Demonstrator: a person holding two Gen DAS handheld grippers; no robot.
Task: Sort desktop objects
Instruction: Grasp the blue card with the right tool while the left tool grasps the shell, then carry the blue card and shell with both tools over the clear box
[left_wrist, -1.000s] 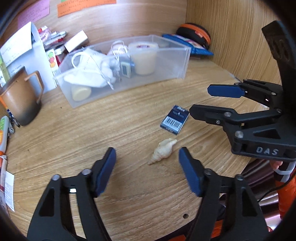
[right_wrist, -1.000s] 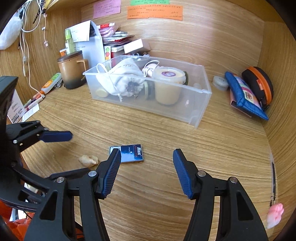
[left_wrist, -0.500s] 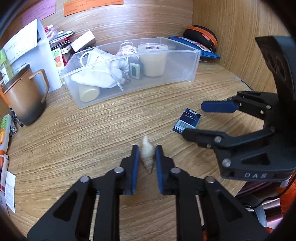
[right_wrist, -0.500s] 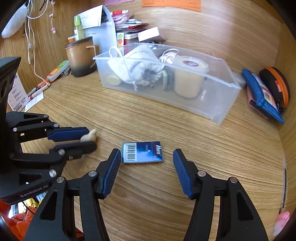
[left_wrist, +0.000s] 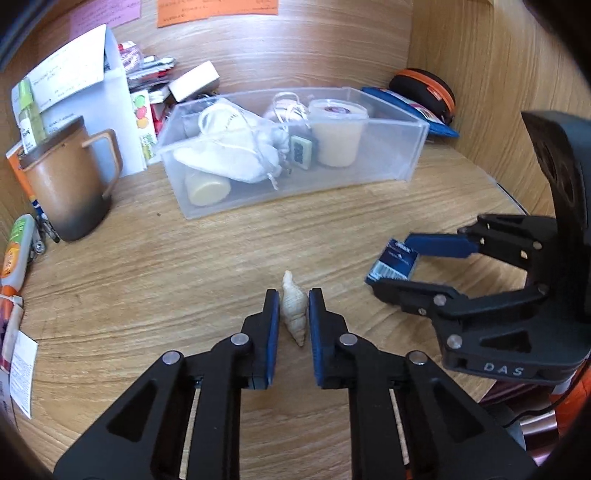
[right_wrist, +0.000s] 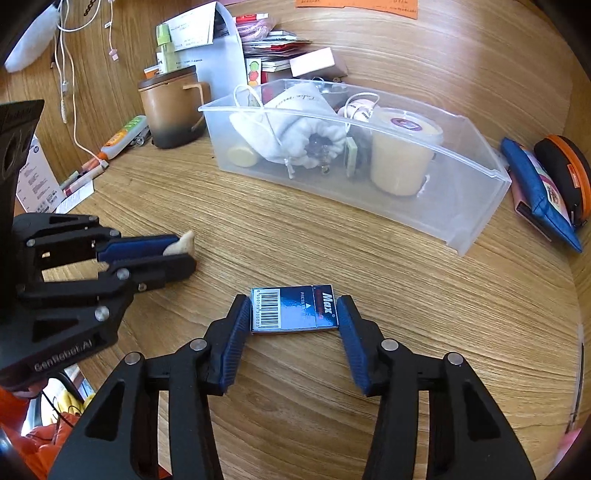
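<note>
A small cream seashell (left_wrist: 294, 308) lies on the wooden desk, and my left gripper (left_wrist: 293, 295) is shut on it, blue pads pressing both sides. From the right wrist view the seashell (right_wrist: 183, 242) pokes out past the left gripper (right_wrist: 183, 254). A blue staple box (right_wrist: 293, 310) lies flat, barcode to the left. My right gripper (right_wrist: 293, 301) is closing on it, its pads touching the two short ends. In the left wrist view that right gripper (left_wrist: 391, 262) straddles the staple box (left_wrist: 393, 260).
A clear plastic bin (right_wrist: 476, 221) at the back holds a white pouch, a cream jar and small items. A brown mug (right_wrist: 170, 107) and pens stand at the left. A blue pouch (right_wrist: 535, 188) and an orange-trimmed case (right_wrist: 565, 162) lie at the right wall.
My left gripper went from wide open to shut on the seashell, which turned to point away. My right gripper moved forward over the staple box and narrowed onto its ends.
</note>
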